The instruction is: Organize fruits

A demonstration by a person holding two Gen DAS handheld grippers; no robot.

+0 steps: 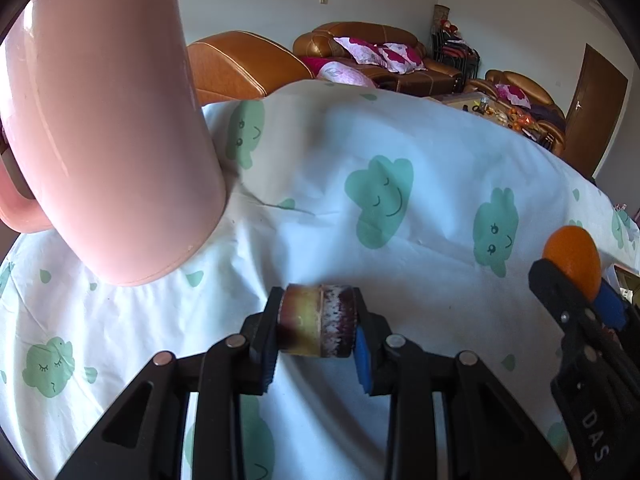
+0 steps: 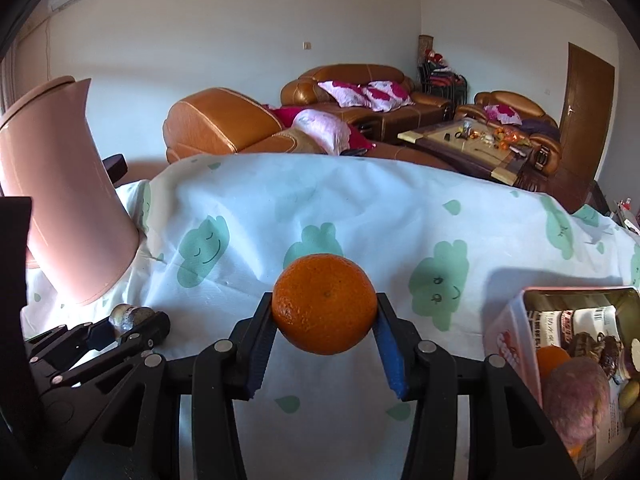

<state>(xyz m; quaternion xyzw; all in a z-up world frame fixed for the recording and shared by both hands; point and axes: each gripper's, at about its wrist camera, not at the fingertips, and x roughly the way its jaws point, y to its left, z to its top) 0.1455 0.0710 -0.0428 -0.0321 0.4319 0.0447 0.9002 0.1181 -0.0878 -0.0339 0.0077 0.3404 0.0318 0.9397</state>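
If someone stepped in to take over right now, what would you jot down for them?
Left tool: shut on a short piece of sugarcane, held above the cloud-print cloth.
Right tool: shut on an orange, also above the cloth.
Tin box at the right already holds some fruits, including another orange and a purplish round one.
Pink jug stands far left.
Left to do: probably place both held items in the box.
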